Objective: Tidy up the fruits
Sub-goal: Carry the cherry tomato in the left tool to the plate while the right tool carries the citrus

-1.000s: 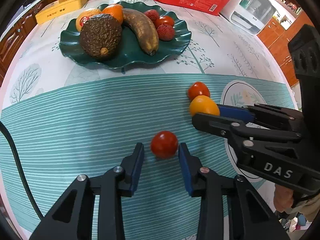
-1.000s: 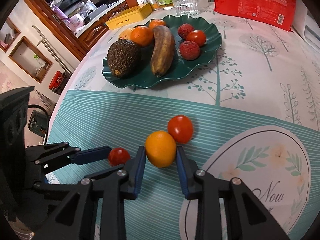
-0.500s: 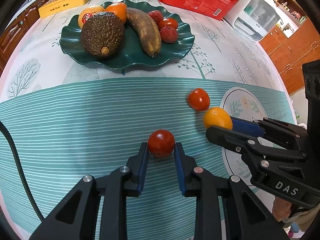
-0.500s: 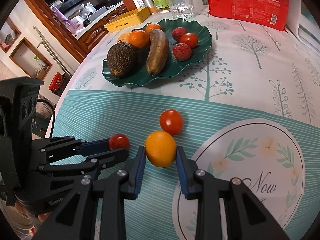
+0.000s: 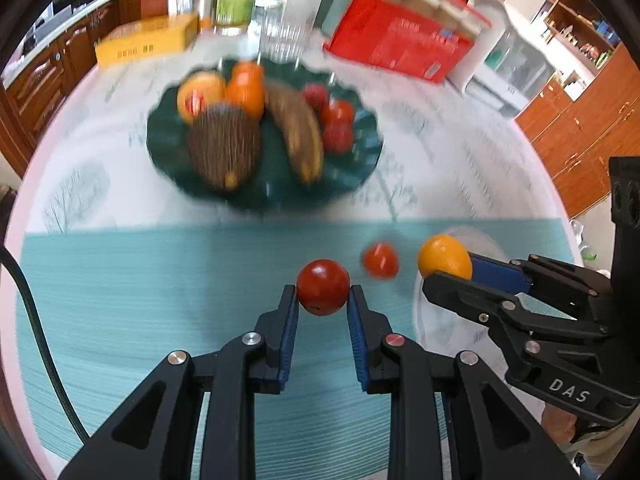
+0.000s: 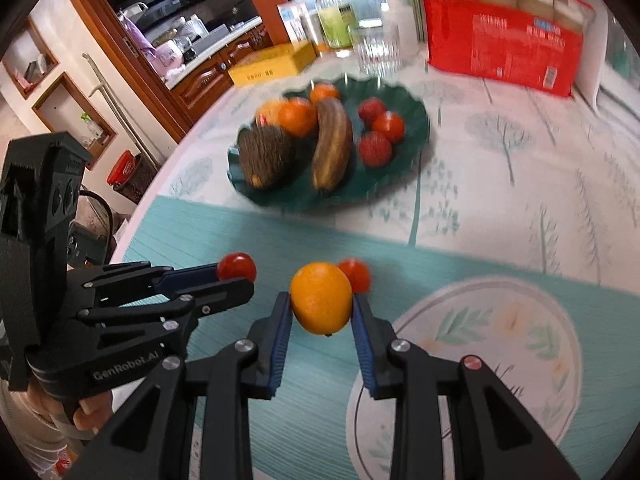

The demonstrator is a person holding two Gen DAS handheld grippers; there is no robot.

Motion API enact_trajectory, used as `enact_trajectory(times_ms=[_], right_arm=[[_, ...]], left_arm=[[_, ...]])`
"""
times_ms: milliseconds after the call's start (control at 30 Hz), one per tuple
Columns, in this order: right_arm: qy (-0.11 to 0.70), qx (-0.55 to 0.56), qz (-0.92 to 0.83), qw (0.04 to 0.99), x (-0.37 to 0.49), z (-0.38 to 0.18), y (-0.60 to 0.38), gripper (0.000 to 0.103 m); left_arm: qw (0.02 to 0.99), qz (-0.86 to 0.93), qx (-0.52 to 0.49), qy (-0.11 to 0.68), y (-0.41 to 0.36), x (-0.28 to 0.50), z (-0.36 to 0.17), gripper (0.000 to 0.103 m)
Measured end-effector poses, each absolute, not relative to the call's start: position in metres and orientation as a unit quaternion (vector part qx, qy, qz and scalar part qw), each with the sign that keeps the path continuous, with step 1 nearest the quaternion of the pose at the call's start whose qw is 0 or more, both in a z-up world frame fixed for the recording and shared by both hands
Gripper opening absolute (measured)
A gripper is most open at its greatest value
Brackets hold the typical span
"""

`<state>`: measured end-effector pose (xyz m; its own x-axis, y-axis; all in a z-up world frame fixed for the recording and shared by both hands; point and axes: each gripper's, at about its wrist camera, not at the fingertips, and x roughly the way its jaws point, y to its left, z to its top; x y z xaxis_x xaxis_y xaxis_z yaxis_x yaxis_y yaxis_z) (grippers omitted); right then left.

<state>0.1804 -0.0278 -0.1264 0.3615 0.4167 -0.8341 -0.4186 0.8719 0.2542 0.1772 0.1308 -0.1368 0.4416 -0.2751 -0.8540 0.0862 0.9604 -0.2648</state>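
My left gripper point(image 5: 323, 294) is shut on a small red tomato point(image 5: 323, 287) and holds it above the teal cloth. My right gripper point(image 6: 321, 302) is shut on a small orange point(image 6: 321, 297), also lifted off the cloth. Each gripper shows in the other's view: the right gripper point(image 5: 450, 266) with the orange point(image 5: 444, 256), the left gripper point(image 6: 240, 274) with the tomato point(image 6: 237, 266). A second red tomato point(image 5: 381, 260) lies on the cloth between them. Farther back, the dark green plate point(image 5: 360, 160) carries an avocado, a brown banana, oranges and small red fruits.
Behind the plate stand a glass tumbler point(image 6: 375, 50), a yellow box point(image 5: 148, 38), a green-labelled bottle point(image 6: 335, 20) and a red package point(image 6: 504, 48). A white container point(image 5: 508, 64) is at the back right. A black cable point(image 5: 36, 328) runs along the left table edge.
The left jaws closed on the red tomato. Both grippers rose from the cloth with their fruit, so the plate and table look farther off. The second tomato stayed on the cloth.
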Motion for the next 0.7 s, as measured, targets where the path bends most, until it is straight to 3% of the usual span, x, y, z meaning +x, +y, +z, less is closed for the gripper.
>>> enact_trajectory(times_ms=[400, 700], right_arm=[[0.423, -0.022, 0.240, 0.874, 0.264, -0.027, -0.022, 0.030], [0.418, -0.057, 0.206, 0.883, 0.329, -0.038, -0.007, 0.030]], left_arm=[[0.895, -0.110, -0.043, 0.430, 0.127, 0.250, -0.016, 0.023], [0.897, -0.090, 0.004, 0.433, 0.128, 0.325, -0.006, 0.023]])
